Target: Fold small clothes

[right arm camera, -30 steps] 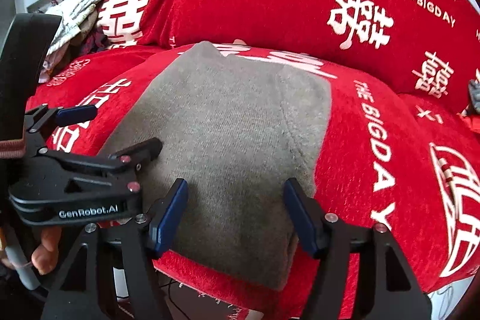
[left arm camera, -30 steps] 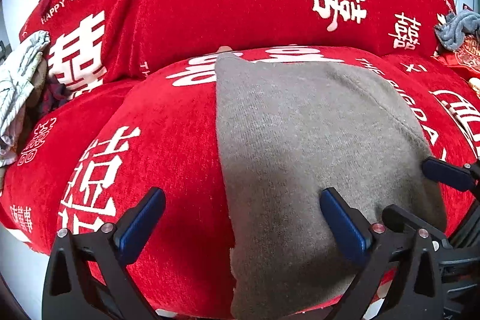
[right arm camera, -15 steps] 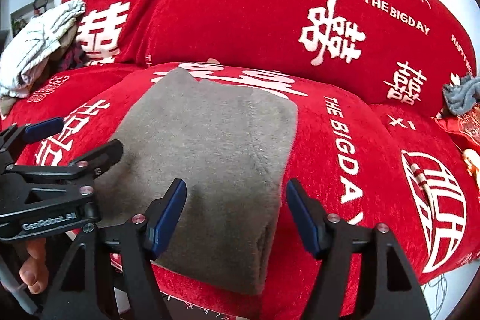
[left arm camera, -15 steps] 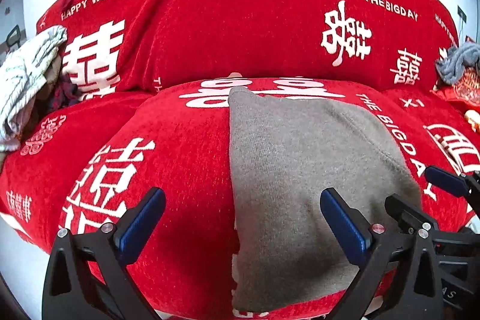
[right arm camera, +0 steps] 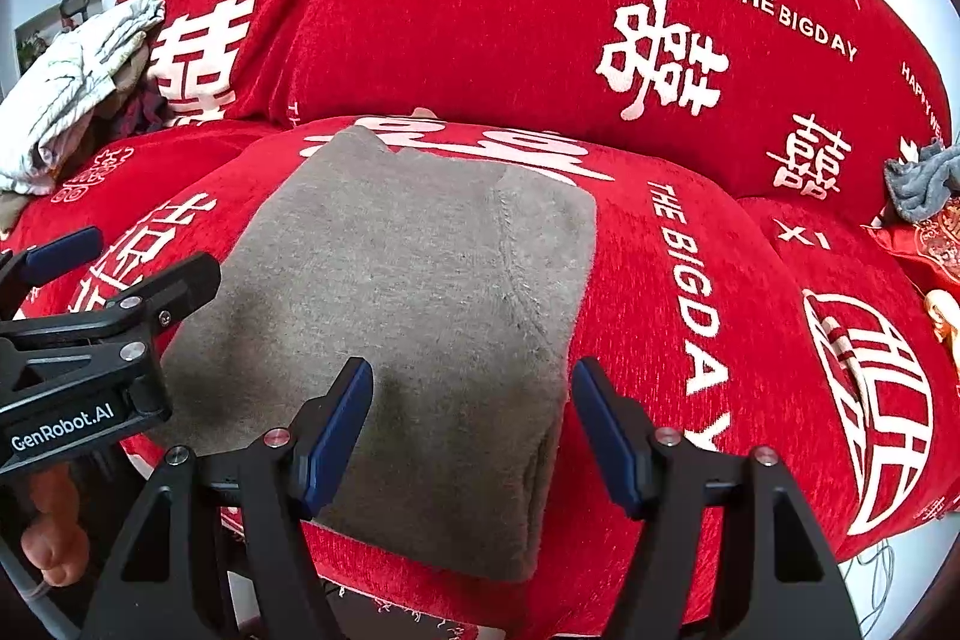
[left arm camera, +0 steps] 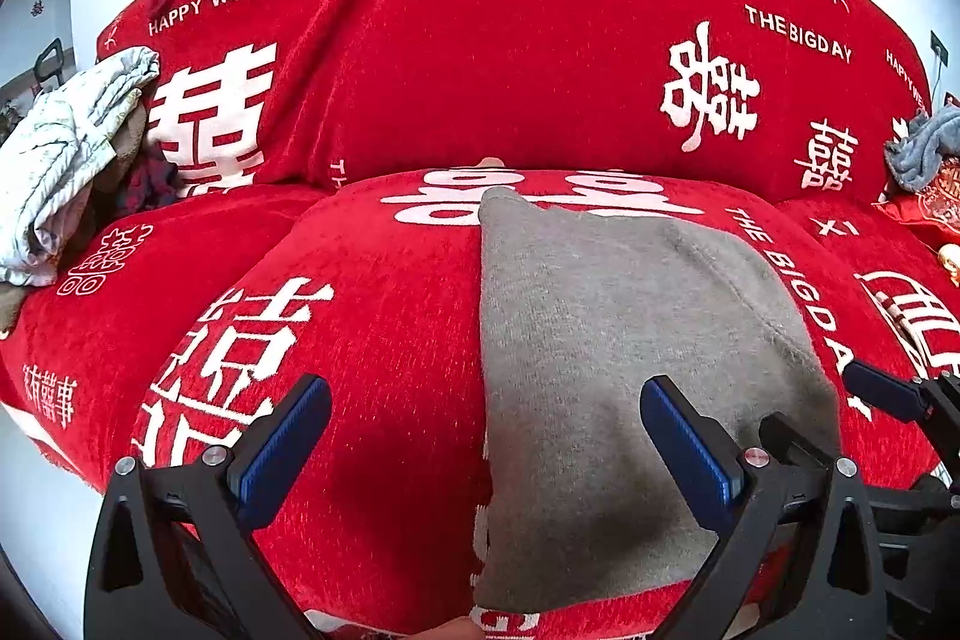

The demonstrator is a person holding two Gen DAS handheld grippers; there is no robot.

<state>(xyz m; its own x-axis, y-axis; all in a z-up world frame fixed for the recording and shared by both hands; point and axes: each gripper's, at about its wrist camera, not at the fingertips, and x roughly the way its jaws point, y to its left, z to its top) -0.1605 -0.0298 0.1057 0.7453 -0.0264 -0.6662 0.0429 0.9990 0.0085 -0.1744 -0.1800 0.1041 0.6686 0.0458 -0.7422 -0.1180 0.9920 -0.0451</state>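
Note:
A grey knit garment (left arm camera: 624, 370) lies folded flat in a rectangle on the red sofa seat (left arm camera: 372, 316); it also shows in the right wrist view (right arm camera: 420, 316). My left gripper (left arm camera: 486, 436) is open and empty, hovering over the garment's near left edge. My right gripper (right arm camera: 471, 430) is open and empty above the garment's near right corner. The left gripper also shows at the left of the right wrist view (right arm camera: 90, 280), and the right gripper at the right edge of the left wrist view (left arm camera: 828, 412).
The sofa wears a red cover with white lettering (right arm camera: 480, 10). A pale crumpled cloth pile (left arm camera: 66, 160) lies at the far left, also in the right wrist view (right arm camera: 72, 88). A grey-blue cloth (left arm camera: 924, 148) lies at the far right, on a red embroidered item.
Both grippers have pulled back and up from the garment, which now looks smaller and farther. Both stay open; the garment has not moved.

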